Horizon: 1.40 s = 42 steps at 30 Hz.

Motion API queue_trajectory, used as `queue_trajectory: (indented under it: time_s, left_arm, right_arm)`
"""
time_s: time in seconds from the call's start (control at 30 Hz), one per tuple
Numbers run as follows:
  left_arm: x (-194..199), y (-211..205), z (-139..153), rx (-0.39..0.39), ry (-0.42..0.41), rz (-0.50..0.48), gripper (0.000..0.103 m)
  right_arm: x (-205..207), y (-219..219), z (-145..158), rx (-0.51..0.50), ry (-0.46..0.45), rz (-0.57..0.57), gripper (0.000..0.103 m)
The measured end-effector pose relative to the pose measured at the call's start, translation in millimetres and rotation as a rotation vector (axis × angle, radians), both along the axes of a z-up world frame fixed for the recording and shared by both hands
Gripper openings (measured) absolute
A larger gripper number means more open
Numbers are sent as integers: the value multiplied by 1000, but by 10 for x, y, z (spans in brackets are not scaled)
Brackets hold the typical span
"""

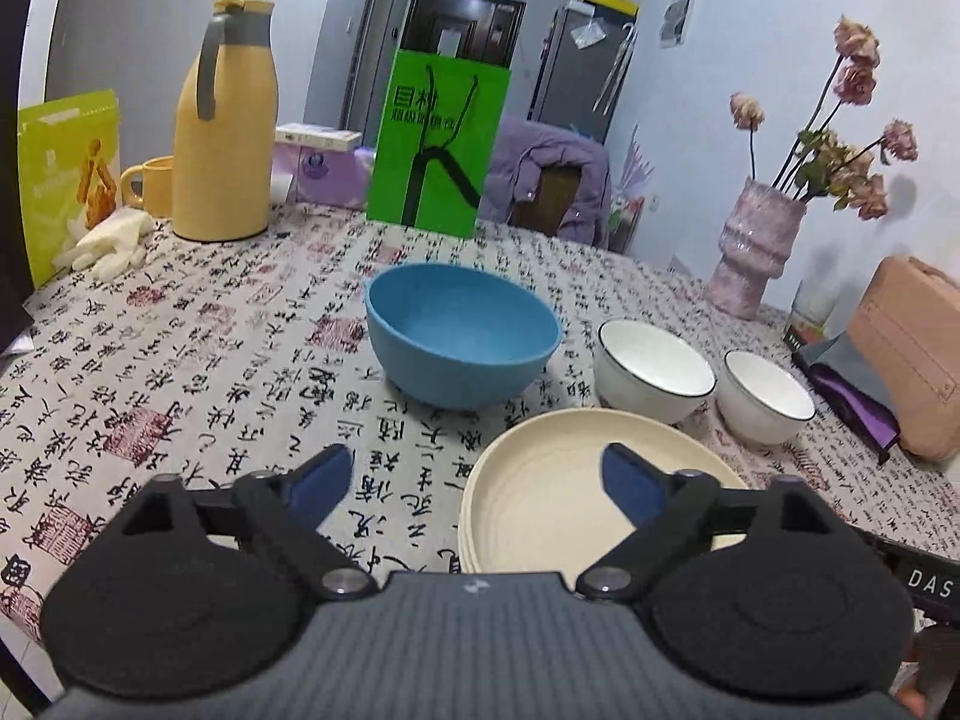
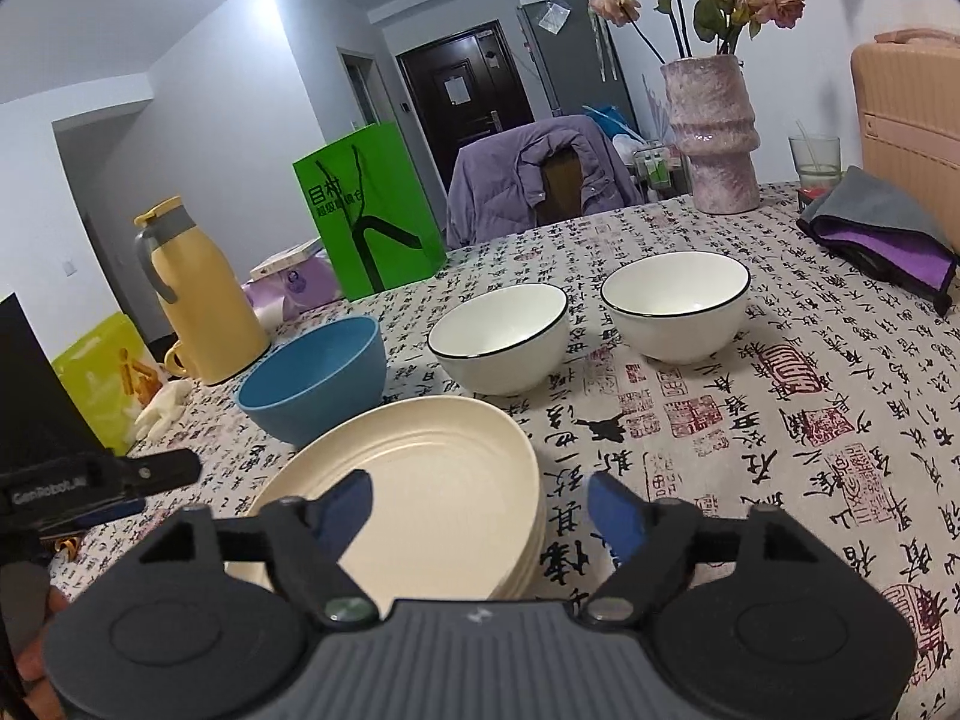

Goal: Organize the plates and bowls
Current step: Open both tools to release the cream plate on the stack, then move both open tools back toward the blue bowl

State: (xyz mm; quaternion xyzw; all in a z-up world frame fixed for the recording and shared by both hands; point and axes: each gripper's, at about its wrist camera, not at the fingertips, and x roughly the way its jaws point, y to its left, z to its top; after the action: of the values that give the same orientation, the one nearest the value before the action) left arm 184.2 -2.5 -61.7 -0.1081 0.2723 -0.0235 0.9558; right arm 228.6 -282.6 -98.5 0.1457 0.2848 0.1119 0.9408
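Two white bowls (image 2: 499, 339) (image 2: 676, 308) with thin dark rims stand side by side on the table (image 2: 780, 420), just behind the stack of cream plates (image 2: 420, 480), the landmark for everything here. A blue bowl (image 2: 315, 378) sits behind the stack on its left, close to its rim and apart from the white pair. The left gripper (image 1: 477, 483) is released, its blue pads spread wide: one pad hangs over the stack's near part, the other over bare cloth to the left of the stack, and nothing is grasped. The right gripper (image 2: 480, 504) is likewise released, one pad over the stack, the other over the cloth to its right, holding nothing. Well behind the stack, past the blue bowl, stand a yellow jug (image 1: 225, 126) and a green bag (image 1: 438, 144); a pink vase (image 2: 714, 138) of dried flowers stands far behind the white bowls.
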Motion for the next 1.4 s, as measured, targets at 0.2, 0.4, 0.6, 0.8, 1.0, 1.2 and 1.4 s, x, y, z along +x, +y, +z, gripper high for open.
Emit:
queue_trajectory:
  time_s: [0.2, 0.4, 0.6, 0.8, 1.0, 1.2, 1.4]
  left_arm:
    - [-63, 28, 43, 7, -29, -6, 103]
    - [-88, 74, 63, 8, -59, -4, 103]
    - [-59, 146, 109, 9, -73, 0, 103]
    - [-16, 240, 162, 7, -84, 13, 103]
    - [61, 332, 216, 7, -88, 23, 103]
    - [169, 417, 272, 12, -89, 31, 103]
    - [279, 506, 314, 12, -95, 45, 103]
  right_arm:
    - [-2, 56, 19, -2, 1, 5, 92]
    - [-7, 116, 63, -7, -17, 5, 103]
    - [24, 165, 111, -17, -31, 6, 103]
    - [71, 220, 178, -30, -44, 16, 103]
    - [160, 275, 252, -35, -53, 21, 103]
    - [258, 313, 311, -40, -57, 25, 103]
    - [418, 397, 397, -43, -65, 35, 103]
